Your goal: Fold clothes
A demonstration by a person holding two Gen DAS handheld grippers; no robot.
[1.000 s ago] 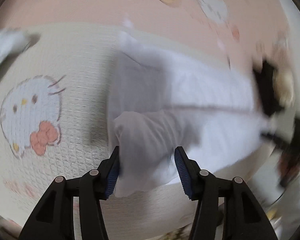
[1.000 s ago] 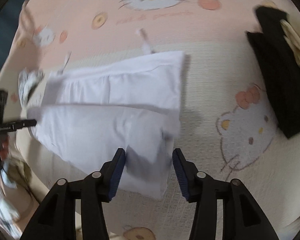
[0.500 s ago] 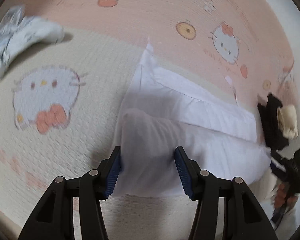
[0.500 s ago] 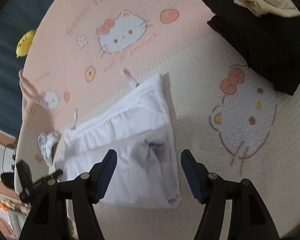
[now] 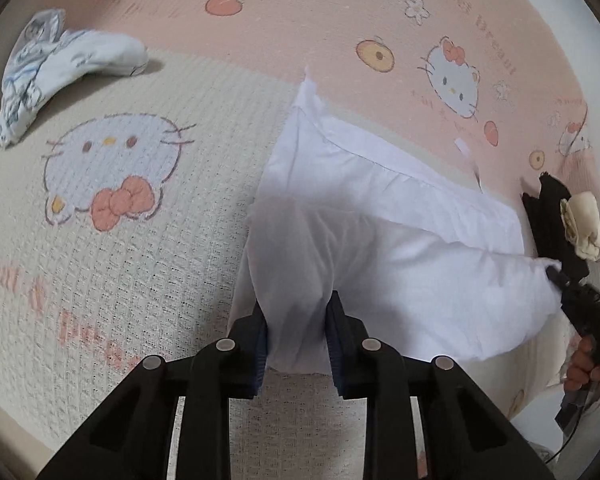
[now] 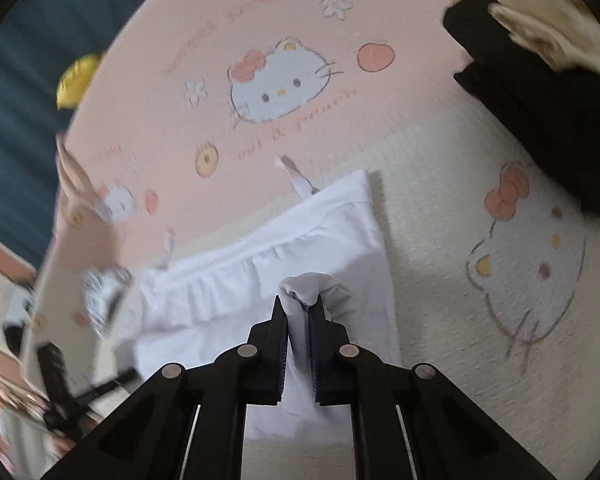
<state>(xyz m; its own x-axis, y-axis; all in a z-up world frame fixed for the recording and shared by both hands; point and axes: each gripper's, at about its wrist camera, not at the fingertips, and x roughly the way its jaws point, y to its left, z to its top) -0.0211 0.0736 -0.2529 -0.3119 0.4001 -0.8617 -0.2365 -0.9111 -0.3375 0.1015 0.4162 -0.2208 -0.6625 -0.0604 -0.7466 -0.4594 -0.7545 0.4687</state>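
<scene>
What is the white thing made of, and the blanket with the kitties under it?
White garment: thin, soft woven cloth, probably cotton; it bunches and looks slightly see-through where pinched. Blanket: thick textured fabric with a waffle-like grid and matte printed cartoon cats.

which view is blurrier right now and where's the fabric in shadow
Right wrist view: left edge smeared by motion blur, cat print soft; white garment greyed where the right claw pinches it. Left wrist view: sharper, fisheye-curved edges; fold shaded above the left claw.

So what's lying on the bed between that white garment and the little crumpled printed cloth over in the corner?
Only bare blanket with its cartoon cat print separates the white garment from the crumpled printed cloth, seen in the left wrist view.
</scene>
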